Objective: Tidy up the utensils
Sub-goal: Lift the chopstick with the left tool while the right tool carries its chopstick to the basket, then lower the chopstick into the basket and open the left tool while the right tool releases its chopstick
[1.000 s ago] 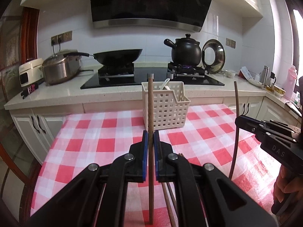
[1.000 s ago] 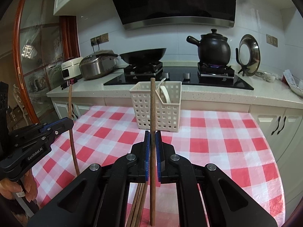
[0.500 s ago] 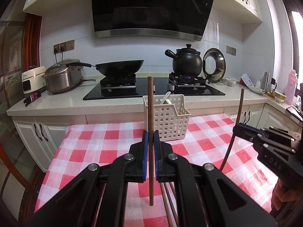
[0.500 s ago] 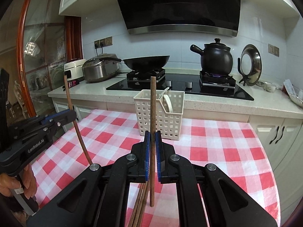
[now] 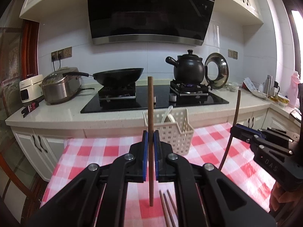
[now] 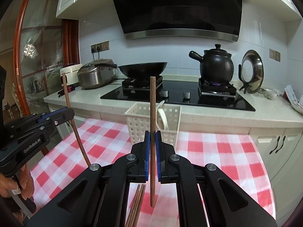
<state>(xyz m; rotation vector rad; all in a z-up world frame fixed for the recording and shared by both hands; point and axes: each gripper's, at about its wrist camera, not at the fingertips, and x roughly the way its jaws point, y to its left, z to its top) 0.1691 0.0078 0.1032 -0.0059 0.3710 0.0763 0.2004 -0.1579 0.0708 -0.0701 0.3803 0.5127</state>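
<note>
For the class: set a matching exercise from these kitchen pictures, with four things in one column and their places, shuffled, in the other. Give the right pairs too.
Things:
1. Black clay pot
2. Wok
3. White basket
4. Loose chopsticks

Places:
A. on the checked tablecloth, near the counter
B. on the stove's left burner
C. lying on the cloth below the left gripper
D. on the stove's right burner

Pairs: 1-D, 2-B, 3-A, 4-C
</note>
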